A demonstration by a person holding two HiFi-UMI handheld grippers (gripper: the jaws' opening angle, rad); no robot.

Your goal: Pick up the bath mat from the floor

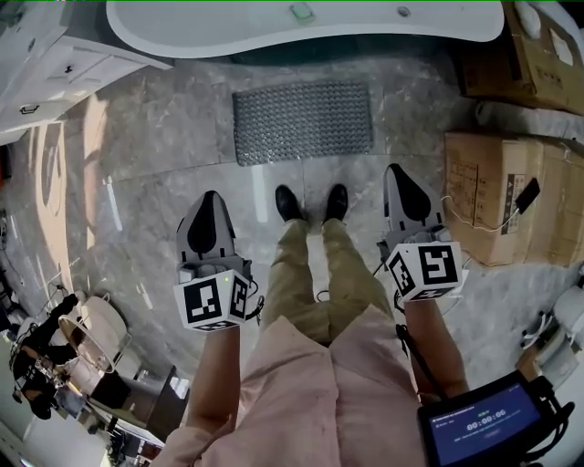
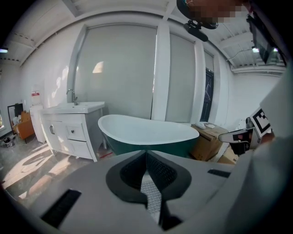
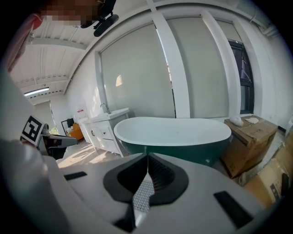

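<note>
A grey textured bath mat (image 1: 303, 121) lies flat on the marble floor just in front of the bathtub (image 1: 301, 27), beyond the person's black shoes (image 1: 311, 202). My left gripper (image 1: 210, 205) hangs shut and empty at the left of the legs, well short of the mat. At the right of the legs my right gripper (image 1: 399, 176) is likewise shut with nothing in it. In the left gripper view the jaws (image 2: 146, 155) meet in front of the green-and-white tub (image 2: 146, 132). The right gripper view shows its closed jaws (image 3: 147, 160) before the same tub (image 3: 174, 132).
Cardboard boxes (image 1: 506, 196) stand on the floor at the right, more at the top right (image 1: 516, 50). A white vanity cabinet (image 1: 50, 68) stands at the left. A tablet with a blue screen (image 1: 484, 424) sits at the lower right. Clutter fills the lower left corner.
</note>
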